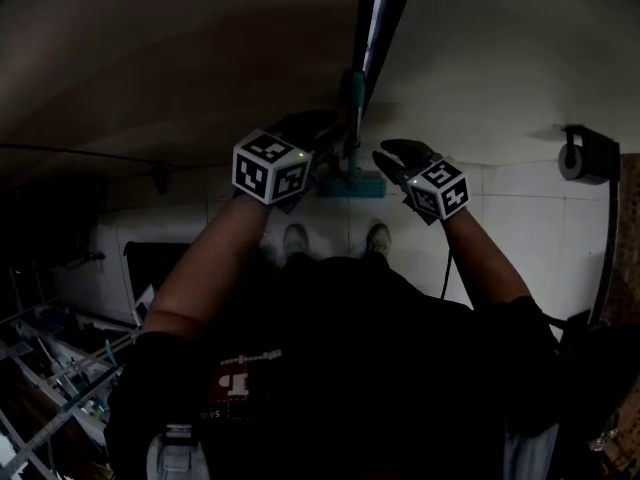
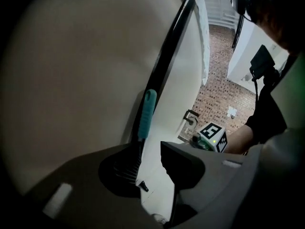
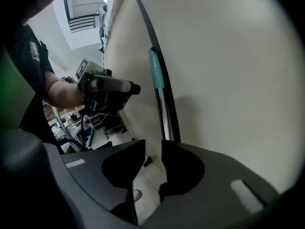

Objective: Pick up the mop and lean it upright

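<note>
The mop (image 1: 352,98) stands upright against the pale wall (image 1: 480,48), its dark pole with a teal sleeve rising toward the head camera and its teal head on the tiled floor (image 1: 520,228) just in front of the person's shoes (image 1: 378,236). The left gripper (image 1: 318,128) and the right gripper (image 1: 395,158) hang on either side of the pole, close to it. In the left gripper view the jaws stand apart with only wall and floor between them; the pole runs just beyond one jaw. The right gripper's jaws are likewise parted and empty.
</note>
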Demonstrator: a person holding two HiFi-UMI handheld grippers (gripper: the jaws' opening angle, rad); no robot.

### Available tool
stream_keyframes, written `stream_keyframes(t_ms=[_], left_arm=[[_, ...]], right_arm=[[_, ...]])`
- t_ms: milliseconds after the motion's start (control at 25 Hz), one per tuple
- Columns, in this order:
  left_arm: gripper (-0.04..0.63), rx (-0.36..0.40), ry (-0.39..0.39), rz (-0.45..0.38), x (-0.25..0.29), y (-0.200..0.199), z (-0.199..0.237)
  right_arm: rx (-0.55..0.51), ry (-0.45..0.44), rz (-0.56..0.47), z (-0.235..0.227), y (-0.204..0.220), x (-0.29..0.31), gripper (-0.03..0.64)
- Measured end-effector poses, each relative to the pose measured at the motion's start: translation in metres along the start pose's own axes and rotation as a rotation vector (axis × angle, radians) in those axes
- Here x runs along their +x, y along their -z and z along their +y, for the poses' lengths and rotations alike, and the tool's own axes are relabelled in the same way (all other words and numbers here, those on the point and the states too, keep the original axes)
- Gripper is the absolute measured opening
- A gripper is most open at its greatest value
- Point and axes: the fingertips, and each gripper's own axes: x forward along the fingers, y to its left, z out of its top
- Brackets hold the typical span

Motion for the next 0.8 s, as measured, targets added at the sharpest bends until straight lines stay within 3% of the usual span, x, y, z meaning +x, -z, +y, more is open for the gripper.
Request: stream_keyframes(t_ms=[280,560,800], left_arm=[[0.144,-0.002,0.015,0.021,0.038,0.007,0.011],[0.156,0.004,0.000,0.091,0.062,0.043,0.018],[0.152,0.032,-0.025,0.051,0.066,0.036,0.026]], right_arm=[[0.030,0.011,0.077,-0.019,0.041,0.048,0.174],[-0.004,0.014,0.128,-0.024,0.067,0.091,0.213],[-0.008,0.038,0.139,-0.036,0.087,0.113,0.218]])
